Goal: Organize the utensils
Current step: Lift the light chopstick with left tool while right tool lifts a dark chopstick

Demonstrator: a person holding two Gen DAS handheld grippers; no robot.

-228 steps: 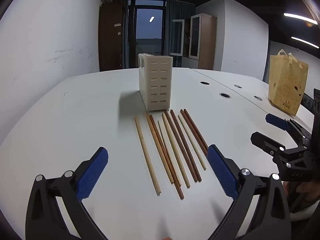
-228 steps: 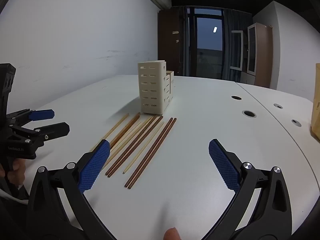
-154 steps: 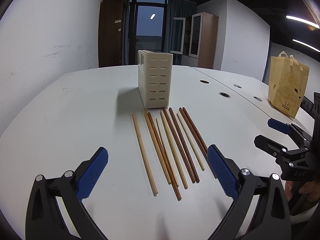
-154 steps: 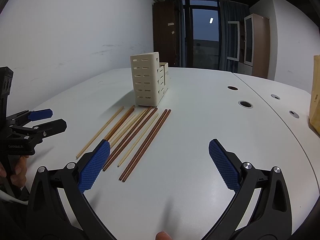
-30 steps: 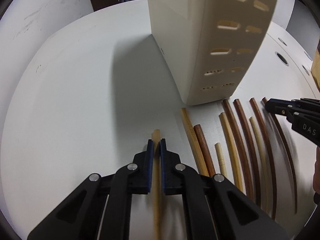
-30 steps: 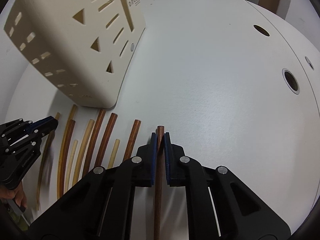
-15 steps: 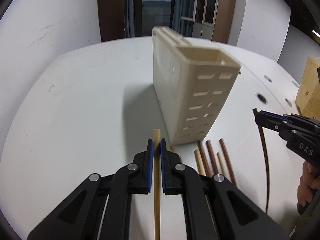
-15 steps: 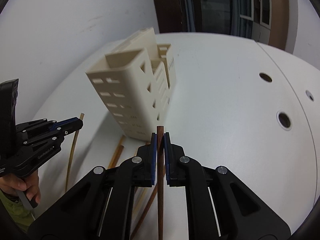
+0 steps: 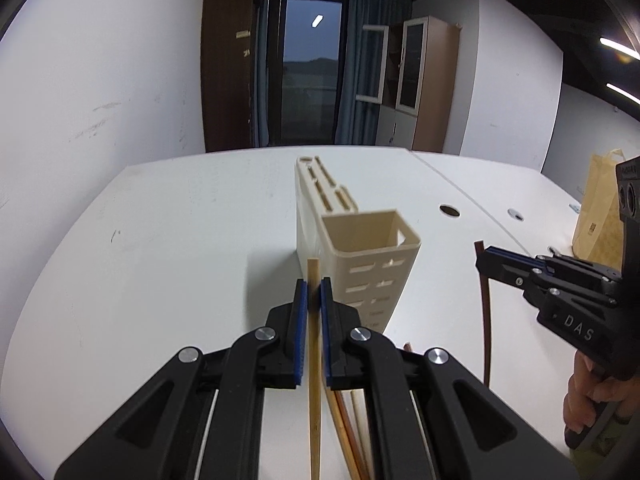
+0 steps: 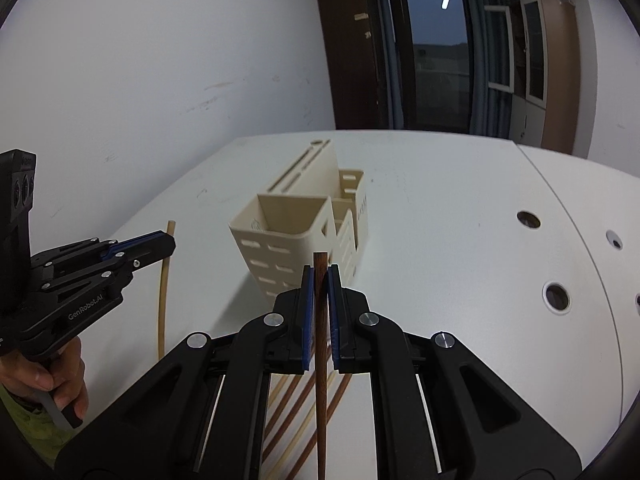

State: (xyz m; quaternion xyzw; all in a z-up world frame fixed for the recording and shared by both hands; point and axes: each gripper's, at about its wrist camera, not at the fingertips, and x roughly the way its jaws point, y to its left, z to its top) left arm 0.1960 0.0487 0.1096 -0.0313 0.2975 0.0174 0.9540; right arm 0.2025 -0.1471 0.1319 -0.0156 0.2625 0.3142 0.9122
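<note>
Both grippers are loaded. Your left gripper (image 9: 314, 292) has its jaws clamped on a light wooden chopstick (image 9: 314, 380); the right gripper (image 10: 320, 280) has its jaws clamped on a dark brown chopstick (image 10: 320, 360). Each stick runs back under its jaws, short tip poking out ahead.

Below and behind the jaws, the remaining chopsticks (image 10: 296, 408) lie on the white table (image 9: 160, 260).

Just ahead of both jaws stands the cream utensil holder (image 9: 372, 264), its open square compartment (image 10: 292, 216) nearest you.

Step, as I read it: pickup done, transport to the holder under way. The next move calls for tipping each stick toward upright, lining a tip over that open compartment and lowering before letting go. Do one side at a time; the two grippers sit close together.

Hard to read: the lower stick ends are cut off by the frame, the compartment floor isn't visible, and the rear slots (image 9: 326, 188) are too blurred to judge for width.
</note>
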